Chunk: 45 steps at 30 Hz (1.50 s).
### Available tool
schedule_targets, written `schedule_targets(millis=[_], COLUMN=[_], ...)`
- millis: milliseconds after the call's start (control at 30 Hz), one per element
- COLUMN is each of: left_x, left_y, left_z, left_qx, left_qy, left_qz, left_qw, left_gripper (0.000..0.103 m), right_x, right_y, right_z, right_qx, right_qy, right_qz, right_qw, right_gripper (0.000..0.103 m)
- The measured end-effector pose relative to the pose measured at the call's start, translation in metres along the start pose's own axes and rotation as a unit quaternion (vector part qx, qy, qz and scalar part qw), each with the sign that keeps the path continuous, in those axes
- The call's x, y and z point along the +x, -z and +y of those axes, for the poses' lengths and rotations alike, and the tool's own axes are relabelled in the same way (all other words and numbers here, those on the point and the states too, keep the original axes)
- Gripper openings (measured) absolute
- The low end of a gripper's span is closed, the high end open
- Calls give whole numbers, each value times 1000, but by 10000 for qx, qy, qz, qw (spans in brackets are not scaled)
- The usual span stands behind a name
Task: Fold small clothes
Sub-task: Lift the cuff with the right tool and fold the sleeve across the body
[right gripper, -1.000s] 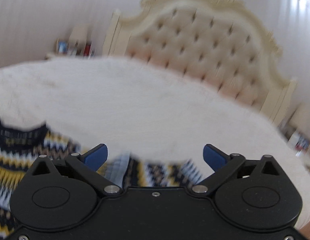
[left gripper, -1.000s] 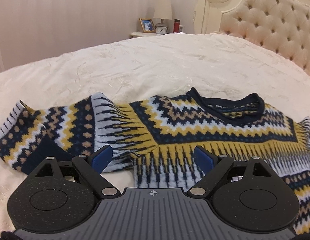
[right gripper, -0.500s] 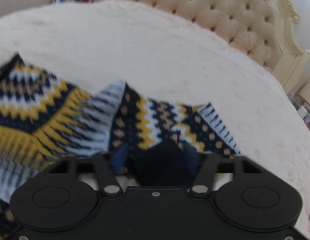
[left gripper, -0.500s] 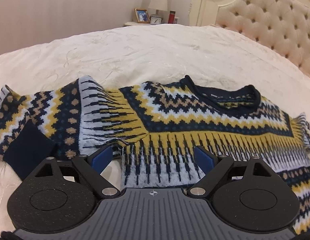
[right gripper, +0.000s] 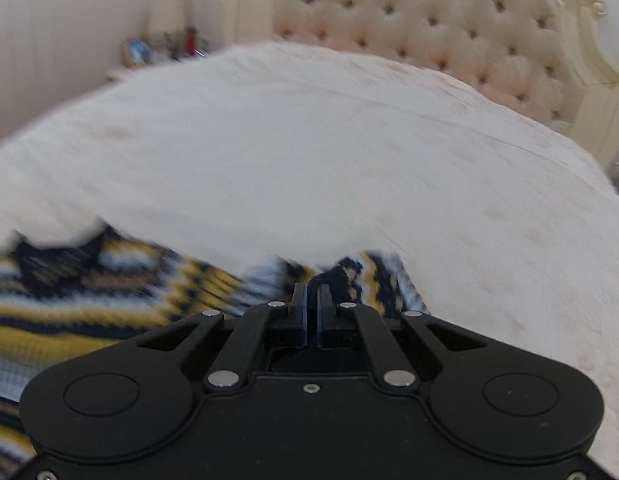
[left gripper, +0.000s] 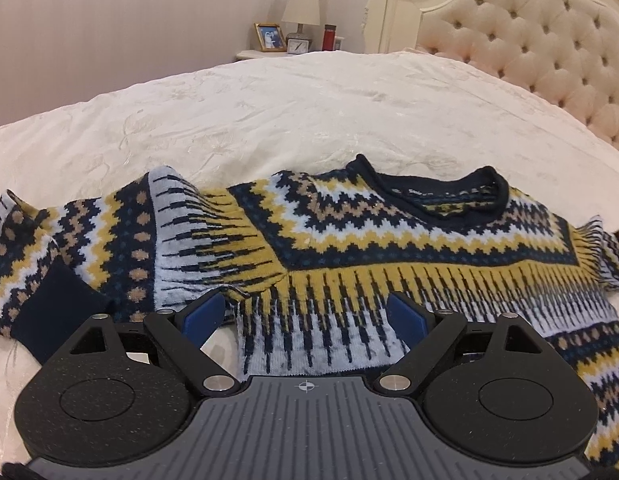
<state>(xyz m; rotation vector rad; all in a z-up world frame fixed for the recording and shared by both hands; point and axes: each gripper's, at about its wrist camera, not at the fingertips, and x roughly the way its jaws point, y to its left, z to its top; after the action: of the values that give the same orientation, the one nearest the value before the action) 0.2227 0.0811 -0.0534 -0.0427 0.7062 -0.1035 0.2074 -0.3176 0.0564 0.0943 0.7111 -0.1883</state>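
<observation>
A small knitted sweater point(left gripper: 369, 240) in navy, yellow, white and tan zigzags lies spread on the cream bedspread point(left gripper: 309, 108), neckline away from me. Its left sleeve point(left gripper: 69, 248) is stretched out, dark cuff near the gripper. My left gripper point(left gripper: 305, 318) is open, blue pads either side of the sweater's side edge below the armpit. In the right wrist view the sweater point(right gripper: 89, 300) is blurred. My right gripper point(right gripper: 312, 296) is shut on the right sleeve's end point(right gripper: 361, 280), the cloth bunched at the fingertips.
A tufted cream headboard point(left gripper: 549, 48) rises at the back right; it also shows in the right wrist view point(right gripper: 449, 24). A nightstand point(left gripper: 265, 54) holds a lamp, photo frame, clock and red bottle.
My right gripper came down on the right sleeve's dark cuff, closed on it, and lifted it. My left gripper moved closer over the sweater's side, still open.
</observation>
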Motion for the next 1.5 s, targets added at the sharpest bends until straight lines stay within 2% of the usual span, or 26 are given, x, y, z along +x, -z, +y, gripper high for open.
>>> schedule_targets(millis=[100, 200, 333, 433, 567, 800, 967, 1000, 1033, 1100, 1133, 1167, 1233, 1333, 1500], left_x=[-3, -5, -6, -6, -5, 2, 9, 9, 10, 13, 14, 15, 17, 18, 21], left_y=[-2, -4, -6, -7, -7, -3, -2, -2, -1, 0, 1, 1, 2, 1, 2], left_z=[2, 5, 10, 12, 14, 10, 9, 9, 9, 8, 8, 9, 10, 11, 11], left_qx=[-36, -101, -191, -218, -226, -111, -102, -107, -110, -119, -126, -139, -162, -157, -152], left_qy=[42, 77, 144, 140, 202, 318, 364, 370, 377, 396, 411, 428, 437, 463, 438], left_qz=[-4, 1, 5, -4, 32, 122, 151, 148, 153, 186, 203, 211, 203, 180, 205], left_qw=[10000, 9999, 9997, 9997, 9995, 9994, 9992, 9992, 9991, 9990, 9989, 9988, 9987, 9986, 9987], left_gripper=[88, 88, 88, 88, 88, 88, 88, 88, 88, 88, 88, 88, 88, 88, 88], right_x=[-29, -50, -65, -62, -44, 5, 22, 23, 25, 26, 26, 26, 25, 27, 39], right_y=[-26, -46, -59, -56, -43, -5, 16, 19, 20, 20, 20, 21, 23, 31, 54], right_z=[27, 62, 117, 158, 200, 248, 272, 274, 278, 280, 278, 273, 258, 226, 159], right_qx=[44, 15, -91, -242, -460, -870, -1085, -1136, -1186, -1185, -1135, -1070, -961, -828, -536], right_qy=[-674, -1392, -2319, -2840, -3255, -3574, -3858, -3896, -3938, -3943, -3959, -3958, -3876, -3507, -2645], right_qz=[-114, -177, -175, -58, 127, 726, 987, 985, 949, 788, 711, 632, 449, 295, 310], right_qw=[9977, 9901, 9725, 9585, 9444, 9270, 9108, 9086, 9065, 9079, 9085, 9099, 9157, 9323, 9624], right_gripper=[8, 8, 8, 8, 8, 9, 9, 11, 21, 23, 29, 44, 57, 57, 57])
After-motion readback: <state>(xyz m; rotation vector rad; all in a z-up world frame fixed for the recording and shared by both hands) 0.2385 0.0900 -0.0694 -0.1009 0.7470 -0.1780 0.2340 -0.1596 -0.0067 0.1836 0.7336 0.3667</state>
